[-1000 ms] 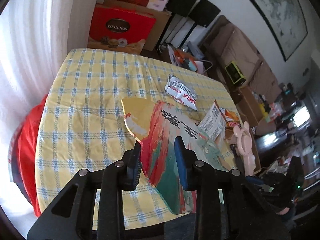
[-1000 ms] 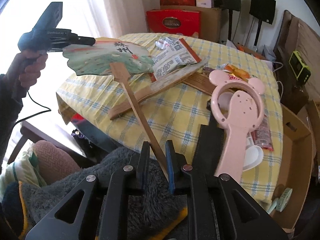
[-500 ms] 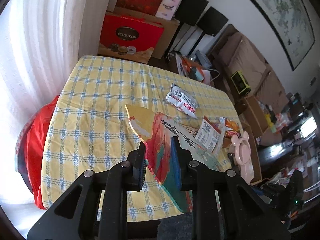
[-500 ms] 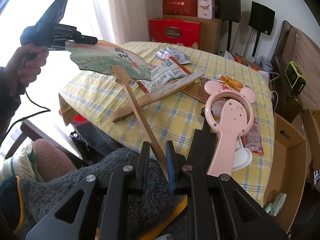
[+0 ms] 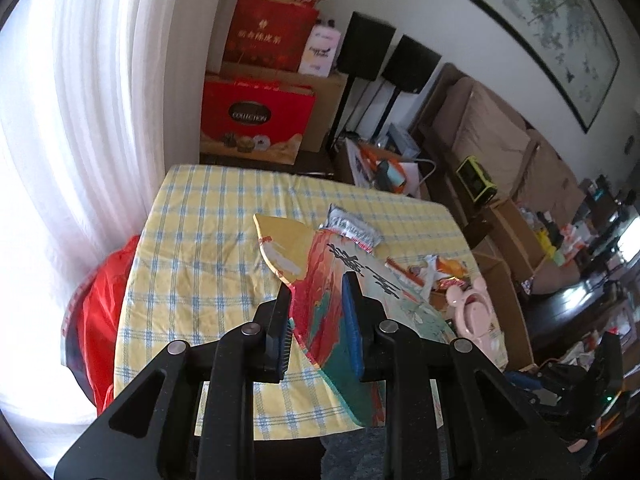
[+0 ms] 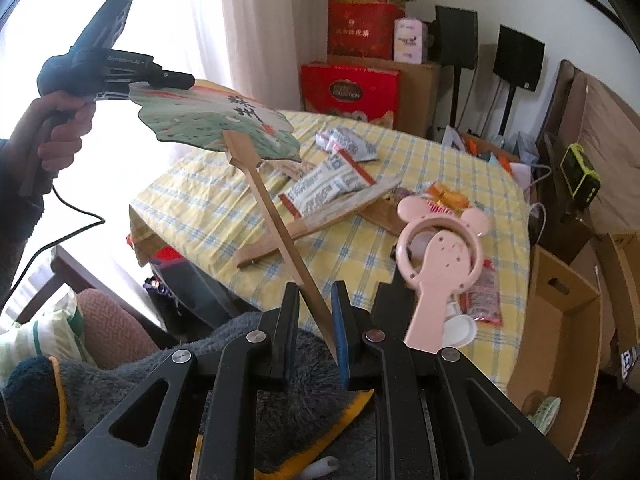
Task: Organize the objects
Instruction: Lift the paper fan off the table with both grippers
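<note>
Right wrist view, left to right. A hand (image 6: 56,136) holds the left gripper (image 6: 132,90) up at the far left, against the bright curtain (image 6: 256,20). It is closed on the outer edge of the paddle fan (image 6: 216,124), on the side away from the handle; its jaws have just been closing, with the fan's face between them. In the left wrist view the painted face of the fan (image 5: 320,296) stands edge-on between the left gripper (image 5: 316,316) pads, which press it from both sides.

Fan clear of the worktop (image 6: 460,168), held in the air above its near-left corner. Long axis: from the leaf at upper left, down the wooden handle (image 6: 280,236) to lower right. Leaf end points up and toward the window; handle end points down toward the camera. Printed characters on the leaf face upward.

Right gripper (image 6: 316,328): nearly shut, pinching the lower end of the handle between its pads.

On the yellow checked cloth right of the fan: a second wooden fan (image 6: 320,224) lying flat, handle toward the near edge, with a white printed snack packet (image 6: 332,184) resting on it; a silver packet (image 6: 348,144) beyond. Further right a pink mouse-eared handheld fan (image 6: 436,256), close to the camera. Cardboard box (image 6: 560,312) on the floor at far right.
</note>
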A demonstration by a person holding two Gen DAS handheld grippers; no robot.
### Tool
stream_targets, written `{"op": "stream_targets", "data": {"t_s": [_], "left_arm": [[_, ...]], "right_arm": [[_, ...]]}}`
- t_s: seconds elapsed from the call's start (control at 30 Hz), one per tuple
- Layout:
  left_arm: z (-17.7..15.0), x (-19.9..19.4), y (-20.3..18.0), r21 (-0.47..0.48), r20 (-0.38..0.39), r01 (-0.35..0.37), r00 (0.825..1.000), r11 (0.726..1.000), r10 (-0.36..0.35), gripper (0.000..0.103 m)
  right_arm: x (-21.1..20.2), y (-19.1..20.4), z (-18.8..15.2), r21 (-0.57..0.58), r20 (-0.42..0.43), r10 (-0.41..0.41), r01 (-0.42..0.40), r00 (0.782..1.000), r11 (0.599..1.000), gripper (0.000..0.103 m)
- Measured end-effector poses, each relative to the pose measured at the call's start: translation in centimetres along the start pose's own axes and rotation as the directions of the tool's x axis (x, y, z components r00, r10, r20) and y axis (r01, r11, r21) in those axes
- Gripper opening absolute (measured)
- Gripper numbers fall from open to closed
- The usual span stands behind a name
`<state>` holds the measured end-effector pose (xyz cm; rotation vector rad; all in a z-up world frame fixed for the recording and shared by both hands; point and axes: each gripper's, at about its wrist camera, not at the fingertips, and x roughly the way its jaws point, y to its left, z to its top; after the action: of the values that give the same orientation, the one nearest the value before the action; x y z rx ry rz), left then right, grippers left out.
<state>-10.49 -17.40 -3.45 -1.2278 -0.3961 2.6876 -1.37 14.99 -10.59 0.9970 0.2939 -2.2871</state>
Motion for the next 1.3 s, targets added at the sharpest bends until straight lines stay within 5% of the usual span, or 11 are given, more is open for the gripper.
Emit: {"op": "stream_targets", "data": {"t_s": [0.47, 1.3], "left_arm": [[2.0, -2.3, -4.1, 0.064, 0.044, 0.004, 0.999, 0.998, -0.007, 0.022], [3.4, 0.9, -14.8, 0.201, 0.007, 0.054, 0.998, 0.978, -0.056, 0.022]], "right_arm": [[-3.1, -1.0, 0.3, 0.01, 0.062, -0.015, 0.014, 0.998, 1.0, 0.014], [-7.7, -7.1, -3.4, 0.124, 0.089, -0.09, 0.078, 0.992, 0.989, 0.015]]}}
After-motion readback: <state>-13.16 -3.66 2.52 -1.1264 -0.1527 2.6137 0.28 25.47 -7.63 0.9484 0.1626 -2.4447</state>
